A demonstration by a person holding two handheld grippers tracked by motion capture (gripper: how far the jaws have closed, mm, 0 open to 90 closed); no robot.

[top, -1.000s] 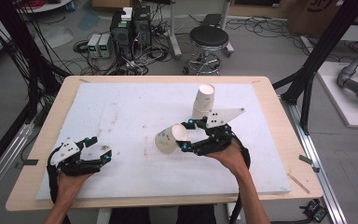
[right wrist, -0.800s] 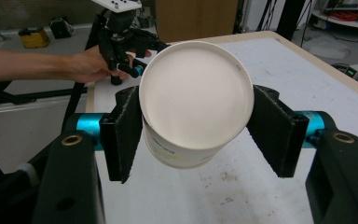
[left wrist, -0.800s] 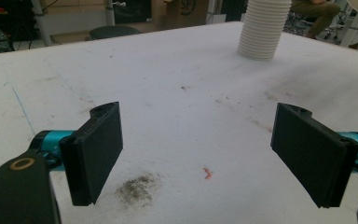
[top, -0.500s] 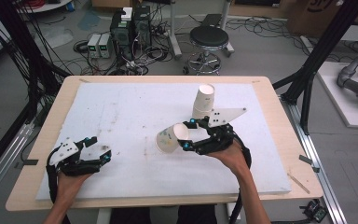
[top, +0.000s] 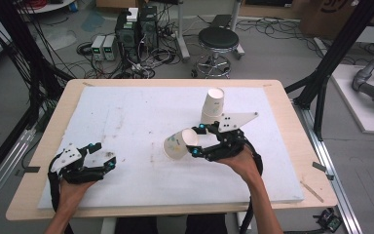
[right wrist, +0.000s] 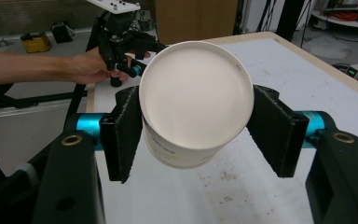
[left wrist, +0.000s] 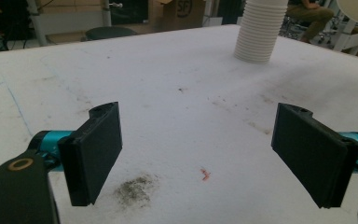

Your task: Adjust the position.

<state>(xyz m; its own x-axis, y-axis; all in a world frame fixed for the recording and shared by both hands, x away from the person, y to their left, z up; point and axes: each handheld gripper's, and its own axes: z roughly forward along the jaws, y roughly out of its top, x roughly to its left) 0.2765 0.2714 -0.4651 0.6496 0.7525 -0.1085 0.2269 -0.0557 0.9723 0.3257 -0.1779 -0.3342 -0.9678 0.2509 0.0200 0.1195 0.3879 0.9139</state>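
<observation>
Right gripper [top: 194, 141] is clamped on a paper cup [top: 177, 144], its 2 jaws pressing the cup's sides; in the right gripper view the cup [right wrist: 193, 105] sits squarely between them, bottom toward the camera. Seen from above, the cup is held off the white mat [top: 126, 117] near table centre, lying on its side with its long axis running from 3 to 9 o'clock, mouth toward 9. Left gripper [top: 102, 156] rests at about 8 o'clock on the mat, jaws apart with nothing between them. A stack of cups [top: 212, 105] stands upright at about 1 o'clock from the held cup, just beyond the right hand [top: 241, 163]. I judge the next move turns on this: the cup's mouth faces the left gripper, well apart from it, while the stack is nearer the right hand.
</observation>
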